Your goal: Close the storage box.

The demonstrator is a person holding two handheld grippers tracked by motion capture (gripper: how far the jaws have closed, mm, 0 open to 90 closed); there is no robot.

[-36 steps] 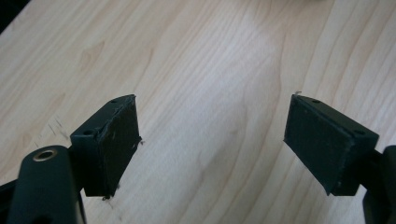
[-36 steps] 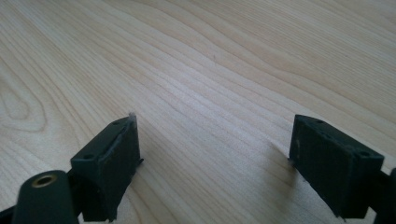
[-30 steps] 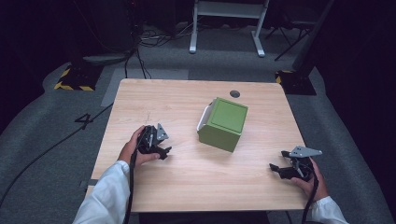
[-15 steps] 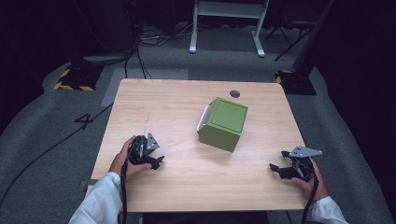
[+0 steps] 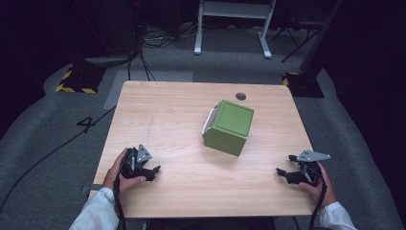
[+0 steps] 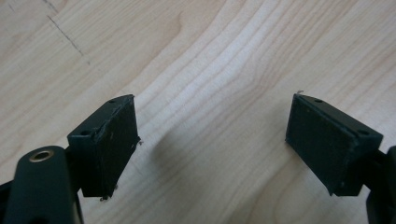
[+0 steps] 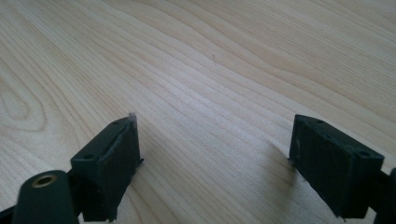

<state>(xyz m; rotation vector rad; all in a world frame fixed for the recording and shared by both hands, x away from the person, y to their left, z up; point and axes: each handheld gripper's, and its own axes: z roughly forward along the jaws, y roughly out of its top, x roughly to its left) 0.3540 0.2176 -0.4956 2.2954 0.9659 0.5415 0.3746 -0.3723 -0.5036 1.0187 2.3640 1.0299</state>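
Both pairs of black jaws stand wide apart with nothing but bare wood grain between them. On the left gripper (image 5: 152, 171), held in the person's left hand (image 5: 119, 173) near the front left corner of the pale wooden table (image 5: 167, 115), the left gripper view shows two flat black pads (image 6: 112, 140) spread wide, close above the tabletop, with a thin dark pencil-like line on the wood off toward the upper left. On the right gripper (image 5: 283, 173), gripped by the right hand (image 5: 320, 184) near the front right corner, the right gripper view shows the same: wide-set pads (image 7: 114, 158) low over the table, no object between them, their shadows falling on the wood just beneath. Each gripper carries a grey three-cornered plate on top, and a dark cable runs back along each white sleeve. A green box-shaped container with a white handle or band along its left side (image 5: 229, 126) sits on the table a little right of centre, turned at a slight angle to the table edges, well apart from both grippers and roughly between them, farther from the person. Just behind it, near the far edge, is a small dark round hole in the tabletop (image 5: 241, 96). Around the table lies grey carpet, with a yellow-and-black striped marking (image 5: 74, 88) on the floor at the far left.
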